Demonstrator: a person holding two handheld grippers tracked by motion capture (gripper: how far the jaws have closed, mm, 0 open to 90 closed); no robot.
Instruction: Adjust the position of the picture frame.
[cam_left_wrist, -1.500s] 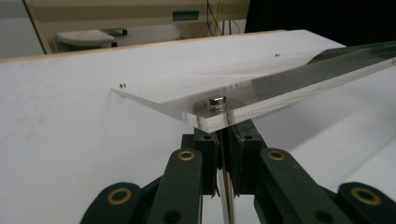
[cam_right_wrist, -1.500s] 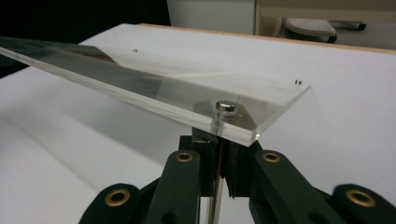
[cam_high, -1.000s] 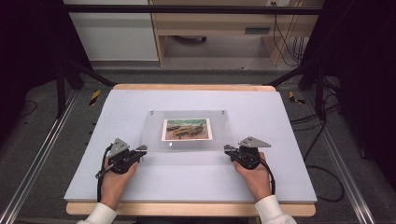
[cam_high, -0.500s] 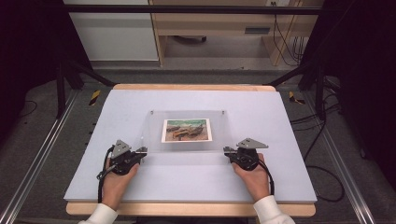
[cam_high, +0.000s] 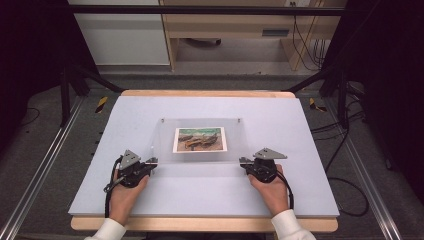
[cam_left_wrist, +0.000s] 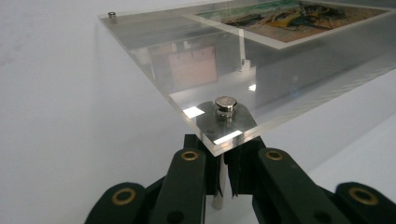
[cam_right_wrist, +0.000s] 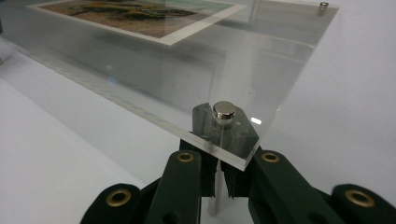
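Note:
A clear acrylic picture frame (cam_high: 165, 142) holding a colourful photo (cam_high: 200, 139) lies flat in the middle of the table, raised on short metal posts at its corners. My left gripper (cam_high: 151, 162) is shut on the post (cam_left_wrist: 218, 198) under the frame's near left corner, below a silver cap (cam_left_wrist: 225, 103). My right gripper (cam_high: 243, 162) is shut on the post (cam_right_wrist: 213, 196) under the near right corner, beneath its cap (cam_right_wrist: 224, 111). In each gripper view the black jaws (cam_left_wrist: 224, 156) (cam_right_wrist: 218, 161) stand close together around the thin post, with the acrylic corner resting over them.
The frame sits on a pale mat (cam_high: 300, 130) covering a wooden table (cam_high: 200, 93). Metal rails (cam_high: 45, 165) run along both sides on the floor, and cables (cam_high: 345, 145) lie to the right. A wooden bench (cam_high: 230, 30) stands beyond the far edge.

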